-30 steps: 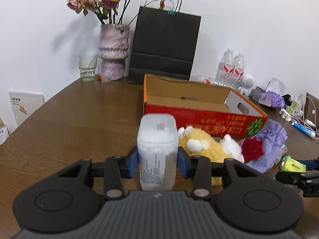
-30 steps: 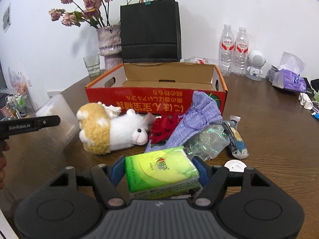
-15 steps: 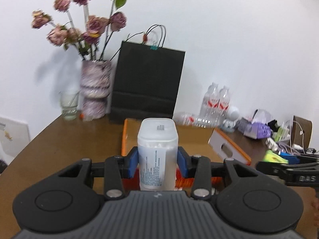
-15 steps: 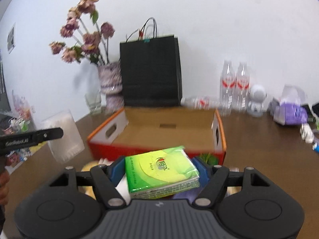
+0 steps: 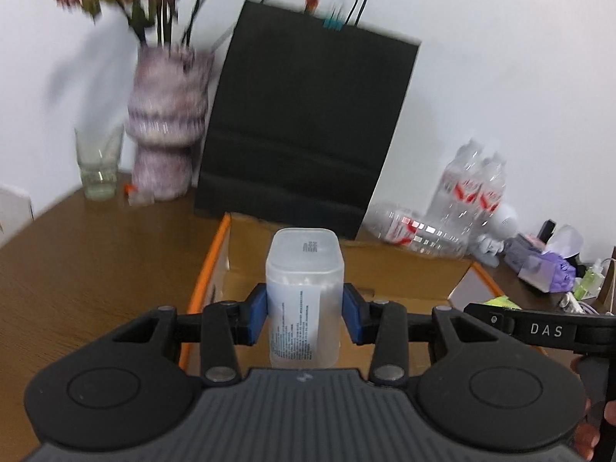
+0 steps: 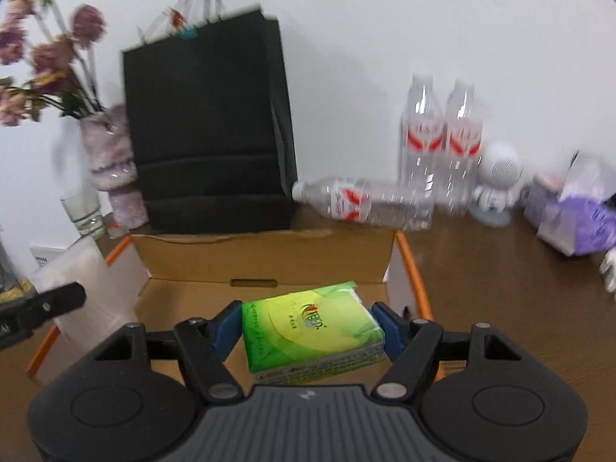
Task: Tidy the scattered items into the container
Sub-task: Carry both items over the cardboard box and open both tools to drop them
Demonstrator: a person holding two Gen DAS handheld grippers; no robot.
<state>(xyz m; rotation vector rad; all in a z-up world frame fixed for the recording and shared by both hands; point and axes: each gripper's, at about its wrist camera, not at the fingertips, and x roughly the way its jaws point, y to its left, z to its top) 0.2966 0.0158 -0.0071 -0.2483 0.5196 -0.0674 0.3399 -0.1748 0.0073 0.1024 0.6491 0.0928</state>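
Note:
My left gripper [image 5: 304, 317] is shut on a translucent plastic swab box [image 5: 304, 269], held upright over the left part of the open cardboard box [image 5: 215, 261]. My right gripper [image 6: 306, 329] is shut on a green tissue pack [image 6: 308, 327], held over the inside of the same orange-rimmed cardboard box [image 6: 269, 260]. The swab box also shows at the left in the right wrist view [image 6: 84, 281]. The right gripper's finger, marked DAS, shows at the right in the left wrist view [image 5: 539, 327]. The scattered items on the table are out of view.
A black paper bag [image 5: 308, 123] stands just behind the box. A vase of dried roses [image 5: 165, 134] and a glass [image 5: 98, 165] stand at the back left. Water bottles [image 6: 439, 142], one lying down [image 6: 362, 202], a white toy robot [image 6: 498, 177] and a purple pack [image 6: 577, 219] are at the back right.
Both grippers have risen from the table and moved forward with their loads, from in front of the box to over its open inside. The plush toy and pouch have dropped out of view.

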